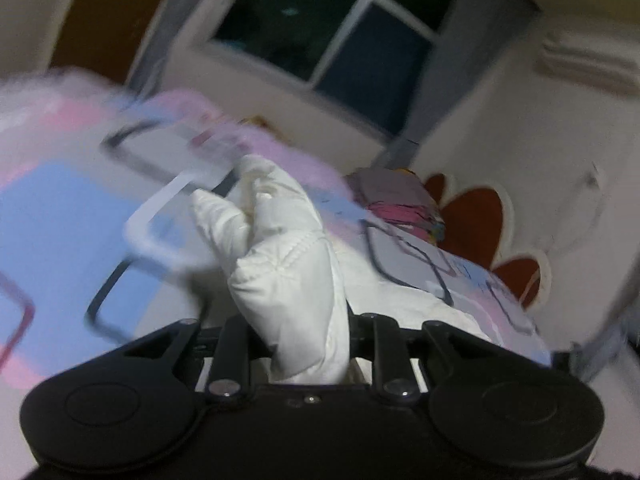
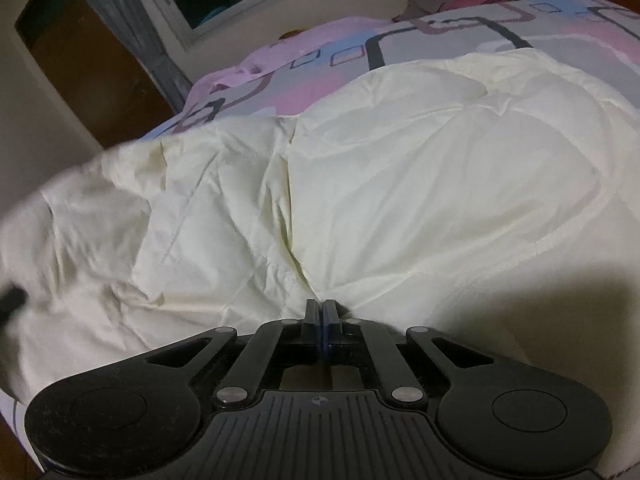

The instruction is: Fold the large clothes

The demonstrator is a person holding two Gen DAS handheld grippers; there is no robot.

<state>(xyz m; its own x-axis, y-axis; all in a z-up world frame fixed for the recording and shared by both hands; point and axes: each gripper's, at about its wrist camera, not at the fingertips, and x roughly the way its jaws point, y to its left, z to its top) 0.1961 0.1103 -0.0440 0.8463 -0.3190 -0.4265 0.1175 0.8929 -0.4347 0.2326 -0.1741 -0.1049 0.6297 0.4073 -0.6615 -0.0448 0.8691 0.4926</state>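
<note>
A large white quilted garment [image 2: 400,180] lies spread over a bed with a pink, blue and grey patterned cover [image 2: 440,36]. In the right wrist view my right gripper [image 2: 322,307] has its jaws pressed together at the garment's near edge, and creases in the cloth run into the tips. In the left wrist view my left gripper [image 1: 310,328] is shut on a bunched wad of the same white garment [image 1: 288,264]. The wad stands up out of the jaws and hides the fingertips. Behind it the bed cover [image 1: 60,208] is blurred.
A pile of folded clothes [image 1: 400,200] sits at the head of the bed, by a headboard with red petal shapes [image 1: 472,220]. A dark window [image 1: 332,28] and grey curtain are behind the bed. A brown wooden panel [image 2: 80,60] stands to the left.
</note>
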